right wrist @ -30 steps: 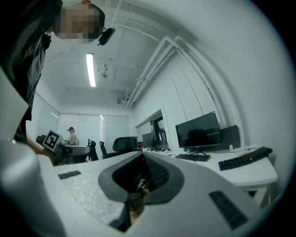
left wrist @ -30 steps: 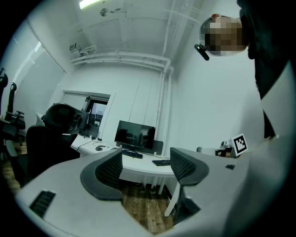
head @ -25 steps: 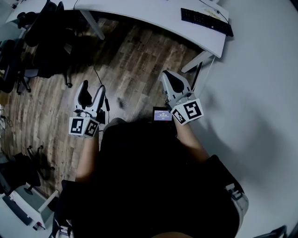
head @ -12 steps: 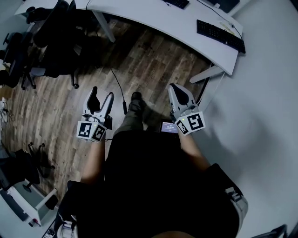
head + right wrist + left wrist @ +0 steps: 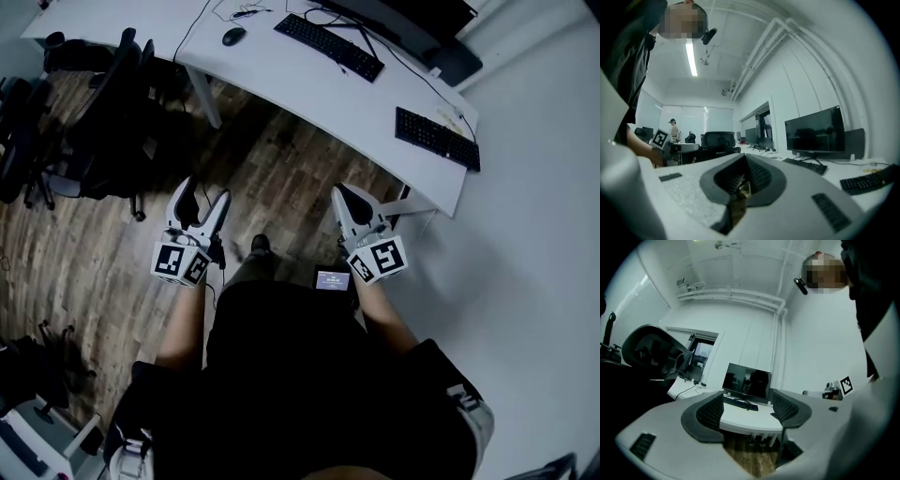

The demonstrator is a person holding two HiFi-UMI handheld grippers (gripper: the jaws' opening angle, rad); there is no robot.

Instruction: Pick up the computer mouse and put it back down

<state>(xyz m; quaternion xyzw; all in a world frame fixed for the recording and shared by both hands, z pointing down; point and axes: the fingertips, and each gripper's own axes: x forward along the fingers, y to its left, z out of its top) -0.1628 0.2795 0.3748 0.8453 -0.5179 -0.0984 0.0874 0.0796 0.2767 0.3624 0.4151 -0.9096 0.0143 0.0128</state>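
Observation:
A dark computer mouse (image 5: 233,36) lies on the white desk (image 5: 281,80) at the top of the head view, left of a black keyboard (image 5: 328,45). Both grippers hang over the wooden floor, well short of the desk. My left gripper (image 5: 203,190) is open with nothing between its jaws; in the left gripper view (image 5: 747,411) the desk, a keyboard (image 5: 740,403) and a monitor (image 5: 747,382) show through the gap. My right gripper (image 5: 342,195) is shut on nothing, its pads (image 5: 754,173) pressed together. I cannot make out the mouse in either gripper view.
A second keyboard (image 5: 437,139) lies at the desk's right end, and a monitor (image 5: 403,14) stands at the back. Black office chairs (image 5: 112,94) crowd the left. A white wall (image 5: 534,234) runs along the right. A small lit screen (image 5: 334,280) sits at my waist. A person (image 5: 673,129) stands far off.
The view has advanced toward the desk: more of its top shows now, including the mouse and first keyboard. Both grippers stay held out in front, left open and right shut.

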